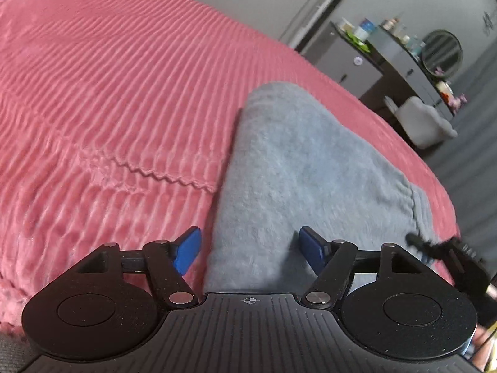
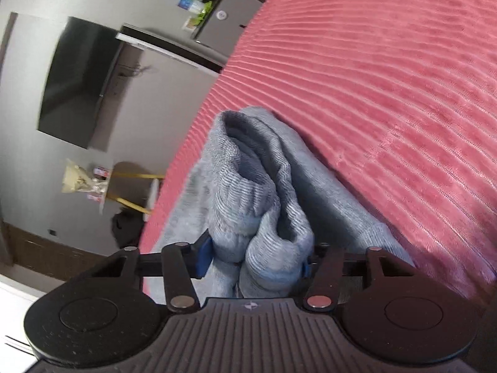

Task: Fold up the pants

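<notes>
Grey fleece pants [image 1: 298,161] lie folded on a pink ribbed bedspread [image 1: 108,77]. My left gripper [image 1: 250,250] is open, its blue pads [image 1: 188,250] standing wide apart over the near end of the pants, with nothing between them gripped. In the right wrist view my right gripper [image 2: 253,256] has its blue pads [image 2: 204,256] closed against a bunched ribbed cuff or waistband of the pants [image 2: 248,192], which fills the gap and rises in front of the camera. The right gripper also shows at the right edge of the left wrist view [image 1: 447,248].
The bedspread [image 2: 388,77] fills most of both views; its edge runs close to the pants. Beyond it are a dresser with bottles [image 1: 388,46], a round mirror [image 1: 441,51], a grey chair [image 1: 425,124], a wall television [image 2: 77,80] and a small table [image 2: 136,192].
</notes>
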